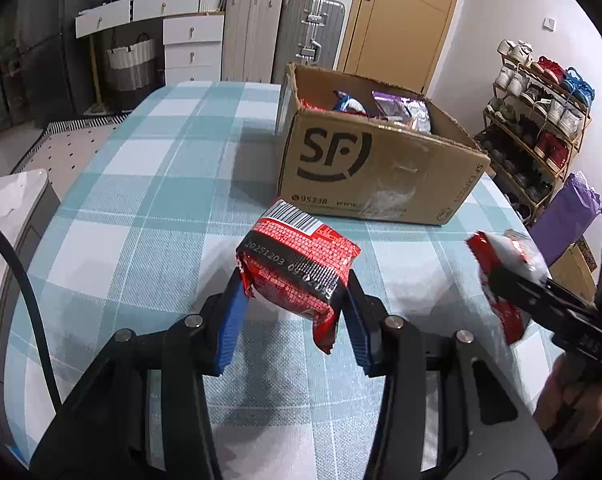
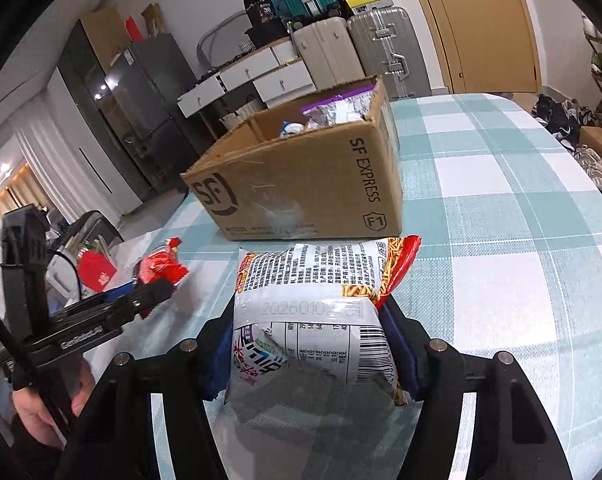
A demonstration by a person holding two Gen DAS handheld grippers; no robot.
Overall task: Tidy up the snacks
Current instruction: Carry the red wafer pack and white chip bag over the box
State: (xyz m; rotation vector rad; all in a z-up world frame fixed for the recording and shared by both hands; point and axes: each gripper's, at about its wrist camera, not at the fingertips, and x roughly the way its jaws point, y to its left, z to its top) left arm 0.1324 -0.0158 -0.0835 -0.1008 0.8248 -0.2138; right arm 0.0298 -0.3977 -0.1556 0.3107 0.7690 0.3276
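Note:
My left gripper (image 1: 295, 300) is shut on a red snack packet (image 1: 297, 268) with a barcode and holds it above the checked tablecloth, short of the open cardboard SF box (image 1: 365, 168). My right gripper (image 2: 307, 336) is shut on a white and red noodle snack bag (image 2: 313, 304), also held above the table in front of the box (image 2: 301, 188). The box holds several packets, purple (image 1: 405, 108) and blue-white (image 1: 347, 102) among them. Each gripper shows in the other's view: the right gripper (image 1: 501, 276) at the right, the left gripper (image 2: 157, 286) at the left.
The table (image 1: 149, 184) has a teal and white checked cloth. Suitcases (image 1: 313, 36) and white drawers (image 1: 191, 46) stand behind it by a wooden door (image 1: 401, 20). A shoe rack (image 1: 541, 112) stands at the right. A purple bag (image 1: 569, 216) sits beside the table's right edge.

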